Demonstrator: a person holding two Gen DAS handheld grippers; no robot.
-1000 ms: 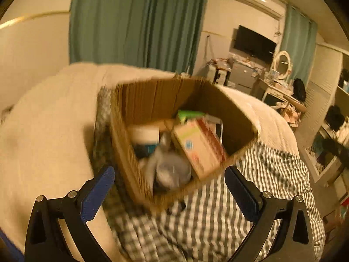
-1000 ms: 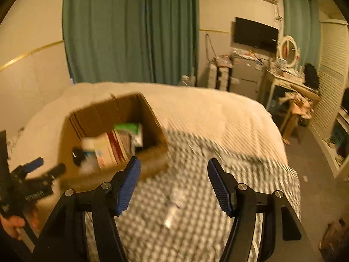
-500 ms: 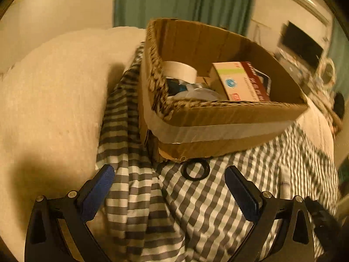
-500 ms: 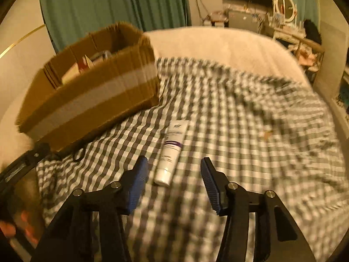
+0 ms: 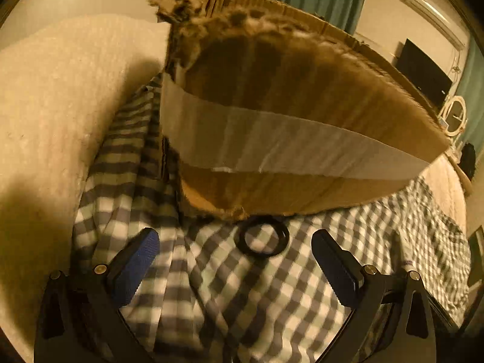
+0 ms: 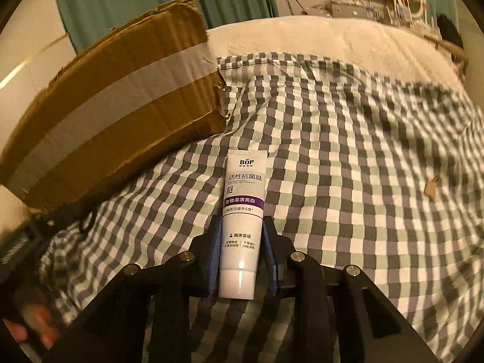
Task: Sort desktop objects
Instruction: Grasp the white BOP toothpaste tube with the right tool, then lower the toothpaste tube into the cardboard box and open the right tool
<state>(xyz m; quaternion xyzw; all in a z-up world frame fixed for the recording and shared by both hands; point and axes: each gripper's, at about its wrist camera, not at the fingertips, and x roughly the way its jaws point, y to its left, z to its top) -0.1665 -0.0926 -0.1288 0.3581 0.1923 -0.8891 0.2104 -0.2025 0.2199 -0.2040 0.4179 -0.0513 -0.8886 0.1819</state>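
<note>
Step in hand: picking loose items off the bed for the cardboard box (image 5: 290, 139); one pick looks made, one not yet begun.
Left gripper (image 5: 236, 251): fingers spread wide and empty, low over the cloth, straddling the black ring (image 5: 262, 239) without touching it.
Black ring: flat on the checked cloth, just in front of the box's taped near wall, close to its bottom edge.
Left next move: my judgement is it must go down and close on a thin, flat hoop; the soft cloth may bunch between the fingers.
Right gripper (image 6: 240, 236): fingers pressed against both sides of the white toothpaste tube (image 6: 243, 208), near its cap end.
Toothpaste tube: lengthwise along the fingers, crimped end pointing towards the box; whether it is off the cloth I cannot tell.
Right next move: probably lift and carry left over the box rim.
Surface: checked cloth (image 6: 348, 157) over a cream bedspread (image 5: 60, 96), wrinkled.
Room: green curtains (image 6: 145, 3), a dark screen (image 5: 423, 75), dim warm light.
</note>
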